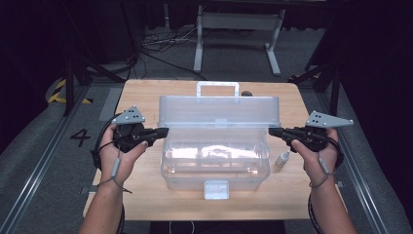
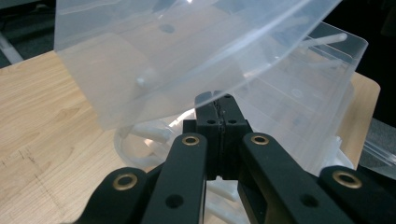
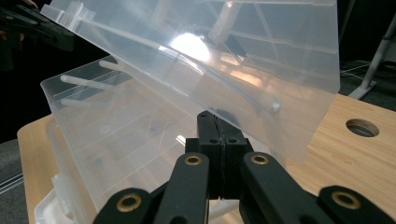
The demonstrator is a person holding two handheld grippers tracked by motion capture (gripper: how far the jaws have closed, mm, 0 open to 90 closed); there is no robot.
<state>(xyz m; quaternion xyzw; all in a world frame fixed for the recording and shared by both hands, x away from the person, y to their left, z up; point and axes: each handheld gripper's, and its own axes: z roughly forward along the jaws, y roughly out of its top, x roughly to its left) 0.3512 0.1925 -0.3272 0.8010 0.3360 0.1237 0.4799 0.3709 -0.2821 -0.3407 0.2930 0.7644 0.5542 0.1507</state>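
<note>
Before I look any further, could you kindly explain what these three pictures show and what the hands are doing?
A person holds a handheld tool with two black jaws in each hand. The high view looks down on a wooden table; the other two pictures come from cameras riding on each tool. On the table stands a clear plastic box with its lid raised, and a small white bottle lies beside it. The left gripper and right gripper meet the lid's two ends. Both pairs of jaws are shut; whether they pinch the lid's edge, I cannot tell.
</note>
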